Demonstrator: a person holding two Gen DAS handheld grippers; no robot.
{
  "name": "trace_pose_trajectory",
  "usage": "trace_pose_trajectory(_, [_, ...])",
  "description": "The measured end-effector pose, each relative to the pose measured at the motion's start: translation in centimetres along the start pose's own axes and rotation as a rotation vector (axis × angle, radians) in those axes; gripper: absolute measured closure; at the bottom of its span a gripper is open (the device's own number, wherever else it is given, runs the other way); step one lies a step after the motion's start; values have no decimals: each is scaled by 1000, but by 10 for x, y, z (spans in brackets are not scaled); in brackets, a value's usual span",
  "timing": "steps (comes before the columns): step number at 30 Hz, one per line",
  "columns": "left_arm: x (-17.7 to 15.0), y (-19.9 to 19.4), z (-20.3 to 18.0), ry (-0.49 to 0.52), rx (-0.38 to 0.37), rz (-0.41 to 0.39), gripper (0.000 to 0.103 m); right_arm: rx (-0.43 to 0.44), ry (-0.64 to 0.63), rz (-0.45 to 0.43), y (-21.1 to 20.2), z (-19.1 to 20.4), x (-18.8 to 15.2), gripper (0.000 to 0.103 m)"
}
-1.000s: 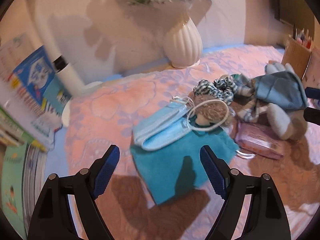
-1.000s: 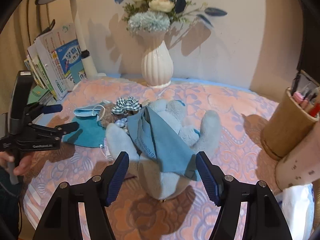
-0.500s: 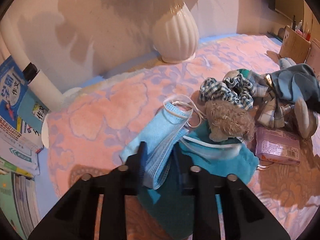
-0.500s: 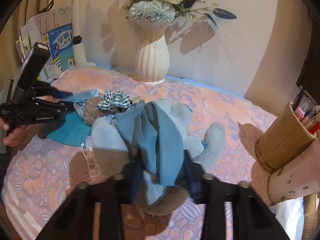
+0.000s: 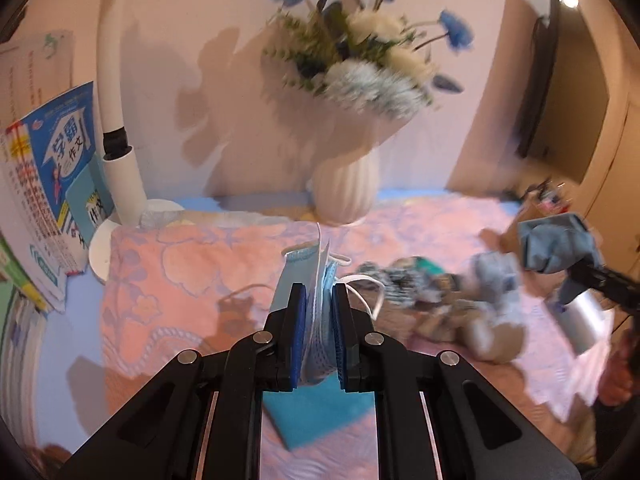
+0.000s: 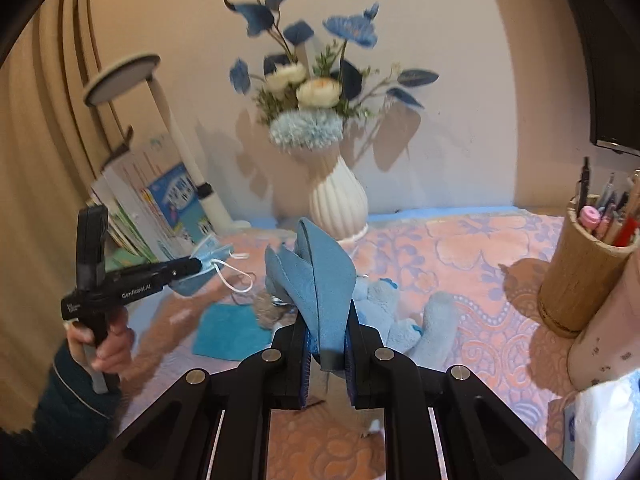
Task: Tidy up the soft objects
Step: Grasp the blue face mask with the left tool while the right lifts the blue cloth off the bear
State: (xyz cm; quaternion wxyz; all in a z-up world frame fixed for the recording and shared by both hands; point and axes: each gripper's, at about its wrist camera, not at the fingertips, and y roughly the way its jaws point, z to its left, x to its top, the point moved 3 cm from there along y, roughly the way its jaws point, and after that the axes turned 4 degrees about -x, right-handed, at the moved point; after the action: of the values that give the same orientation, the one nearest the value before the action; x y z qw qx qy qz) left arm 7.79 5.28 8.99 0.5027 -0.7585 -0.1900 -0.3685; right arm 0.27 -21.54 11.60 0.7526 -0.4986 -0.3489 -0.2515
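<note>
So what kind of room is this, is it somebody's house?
Probably a home desk or study corner: workbooks stand by a white desk lamp, a wooden cup of pens sits at the right, and a flower vase decorates the back.

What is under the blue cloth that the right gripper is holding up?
Below the blue cloth clamped in the right gripper lies a pale blue plush toy on the flowered blanket. The cloth and the gripper cover much of the toy's body.

Both wrist views close, facing shared vase [image 5: 346, 190].
</note>
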Motion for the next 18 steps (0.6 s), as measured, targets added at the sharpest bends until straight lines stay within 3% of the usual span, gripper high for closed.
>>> trace_pose_trajectory(3, [-17,-15,-20,-31,-68,-7,93,-21,-7,-2,-19,-5,-11,90])
trace_pose_trajectory(6, [-48,-21,-46,-79,-163,38,93,-94,-26,53,-26,-13,-32,90])
trace_pose_trajectory(8, [-69,-19,-62,-80,-178,77,93,-132,-22,92,-26,-22,-50,90])
trace_pose_trajectory(10, [-87,-13,-73,-60,-134,122,92,-146,8,135,-24,-34,-69,90])
trace_pose_trajectory(13, [-110,6,-80,-11,38,189,90,-184,52,205,-15,-54,-96,90])
trace_pose_trajectory(14, [-113,11,-79,-15,45,201,85,-210,61,236,-10,-61,-105,90])
trace_pose_trajectory(15, [-116,16,-79,-34,22,215,73,-224,63,258,-5,-65,-111,90])
trace_pose_trajectory(17, [-119,23,-77,-47,5,235,67,-244,66,293,3,-72,-119,90])
trace_pose_trajectory(18, [-119,28,-76,-44,26,248,59,-253,67,305,6,-74,-122,90])
